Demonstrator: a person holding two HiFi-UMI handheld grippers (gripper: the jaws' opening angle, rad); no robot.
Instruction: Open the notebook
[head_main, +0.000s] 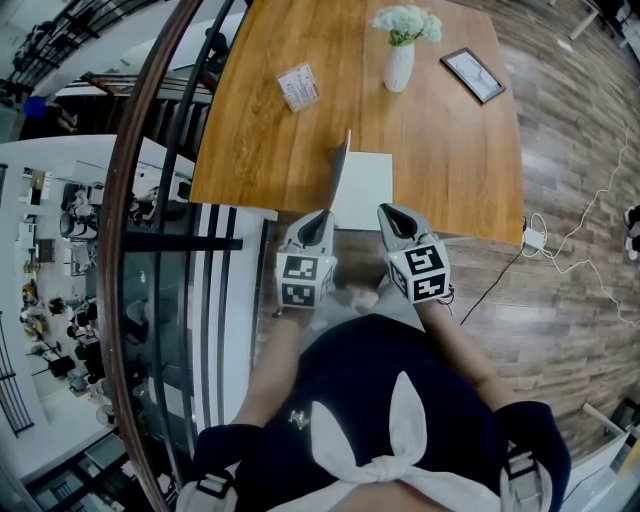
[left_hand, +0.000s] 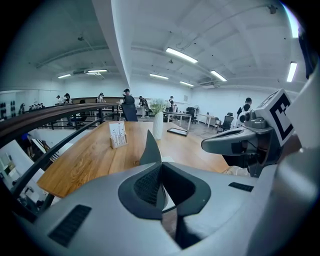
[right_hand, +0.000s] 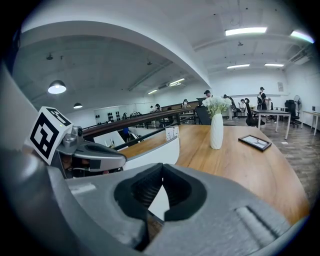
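The notebook lies at the near edge of the wooden table (head_main: 262, 150), with a bare white page (head_main: 366, 185) showing. Its grey cover (head_main: 341, 168) stands almost upright on the page's left side. My left gripper (head_main: 321, 218) is shut on the cover's near edge. In the left gripper view the cover (left_hand: 149, 148) rises as a thin grey blade out of the closed left gripper (left_hand: 161, 165). My right gripper (head_main: 388, 211) sits at the page's near right edge. The right gripper (right_hand: 162, 168) has its jaws together, with only white page showing through the gap behind the tips.
A white vase with flowers (head_main: 399, 60), a framed picture (head_main: 473, 74) and a small card stand (head_main: 298, 87) sit farther back on the table. A curved railing (head_main: 150, 200) over a drop runs along the left. Cables (head_main: 560, 240) lie on the floor at the right.
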